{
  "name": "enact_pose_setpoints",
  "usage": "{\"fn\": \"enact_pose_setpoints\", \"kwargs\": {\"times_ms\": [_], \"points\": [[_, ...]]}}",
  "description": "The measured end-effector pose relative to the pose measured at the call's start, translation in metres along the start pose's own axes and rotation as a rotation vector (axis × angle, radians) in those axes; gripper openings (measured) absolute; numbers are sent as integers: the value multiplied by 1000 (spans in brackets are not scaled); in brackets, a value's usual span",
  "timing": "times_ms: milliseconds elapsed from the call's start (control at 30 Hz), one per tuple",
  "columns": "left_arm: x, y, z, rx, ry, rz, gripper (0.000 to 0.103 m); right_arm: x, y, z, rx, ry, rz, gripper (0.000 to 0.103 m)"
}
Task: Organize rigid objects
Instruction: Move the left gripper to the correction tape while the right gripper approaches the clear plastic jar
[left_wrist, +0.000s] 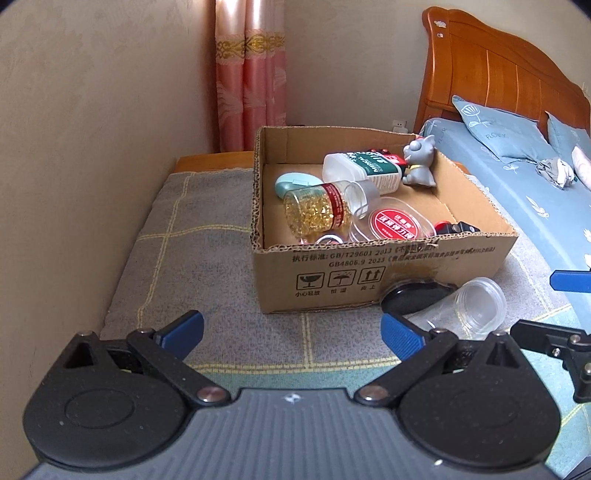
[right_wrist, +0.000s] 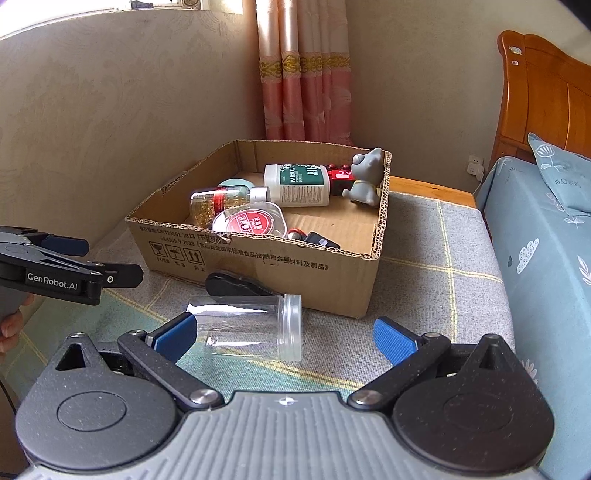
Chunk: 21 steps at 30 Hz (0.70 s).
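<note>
jar (right_wrist: 251, 325) lying on its side on blanket (right_wrist: 424, 302), just before box (right_wrist: 303, 280), long axis running crosswise to right tongs (right_wrist: 282, 334); right nearer. both tongs gaping, gripping nothing; left tongs (left_wrist: 291, 332) hovering beside.

One cardboard box (right_wrist: 258, 264), two hand-held grippers (right_wrist: 284, 332).

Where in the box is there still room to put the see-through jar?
Inside the cardboard box, bare floor shows along the right wall, in front of the grey cat figure. The left half is crowded with bottles. The clear jar lies outside on the blanket.
</note>
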<state>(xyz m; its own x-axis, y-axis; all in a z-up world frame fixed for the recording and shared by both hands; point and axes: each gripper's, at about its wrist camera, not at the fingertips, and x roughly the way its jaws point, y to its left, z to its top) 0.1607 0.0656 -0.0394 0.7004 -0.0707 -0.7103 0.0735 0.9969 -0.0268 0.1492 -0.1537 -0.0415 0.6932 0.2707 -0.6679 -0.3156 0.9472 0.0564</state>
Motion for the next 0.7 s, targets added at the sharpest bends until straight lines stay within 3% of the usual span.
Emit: {"fn": "enact_pose_setpoints", "kwargs": {"times_ms": [300,433,533,700], "points": [[-3,23,-10,-74,8,56,102,21,39,-2,-89,-13,-4,103],[-5,27,-12,-87,12,58,102,39,49,-7,-81,-24,-81,103],[-5,25,-14,-77,17,56,102,45,48,-8,-78,-51,-125,103],[0,20,-14,-64,37,40,102,48,28,-12,-19,-20,-134,103]]}}
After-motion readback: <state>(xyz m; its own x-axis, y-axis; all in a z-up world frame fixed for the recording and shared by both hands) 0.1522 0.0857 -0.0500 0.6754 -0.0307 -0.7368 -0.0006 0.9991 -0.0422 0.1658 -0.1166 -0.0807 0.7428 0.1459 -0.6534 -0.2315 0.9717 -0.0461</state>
